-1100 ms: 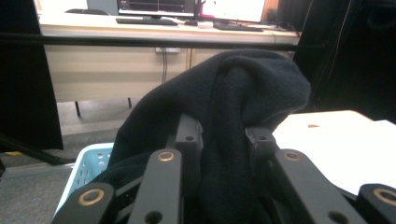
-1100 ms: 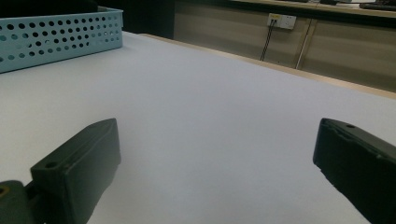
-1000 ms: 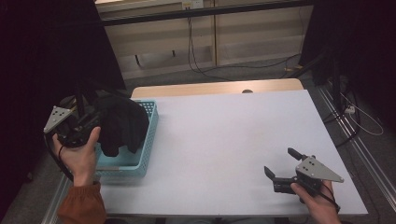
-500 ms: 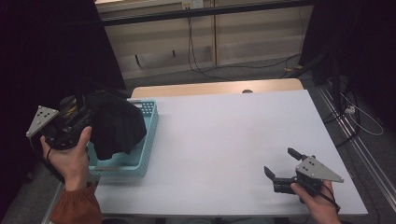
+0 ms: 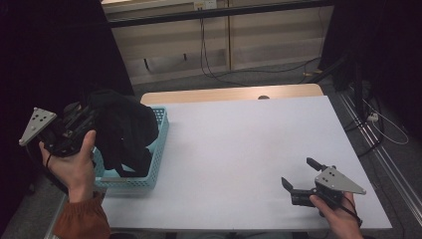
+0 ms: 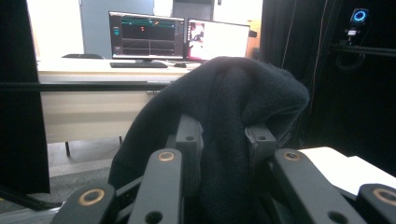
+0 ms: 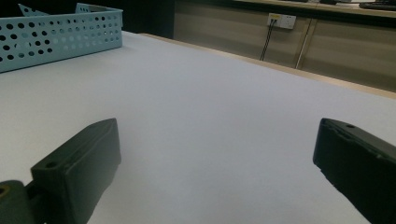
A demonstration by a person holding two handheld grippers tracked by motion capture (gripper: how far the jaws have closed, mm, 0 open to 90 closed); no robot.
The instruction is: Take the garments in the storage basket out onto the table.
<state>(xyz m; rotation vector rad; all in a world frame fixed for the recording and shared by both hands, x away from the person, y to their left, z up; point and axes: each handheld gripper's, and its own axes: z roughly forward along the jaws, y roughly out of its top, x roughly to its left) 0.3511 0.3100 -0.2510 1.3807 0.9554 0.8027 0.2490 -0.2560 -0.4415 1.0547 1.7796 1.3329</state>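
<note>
No legible text, label, brand or number anywhere.

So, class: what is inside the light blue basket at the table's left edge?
The lower end of a black garment, gripped by the left gripper, hangs into the basket. The cloth covers most of the basket floor, so anything underneath cannot be seen.

left hand-held gripper [image 5: 82, 119] raised, clamped; right hand-held gripper [image 5: 300, 175] low, jaws apart.

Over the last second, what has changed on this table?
The left gripper, jaws shut on the black cloth, has pulled up and to the left, drawing the cloth higher out of the blue basket. The right gripper has stayed open near the table's right front corner.
</note>
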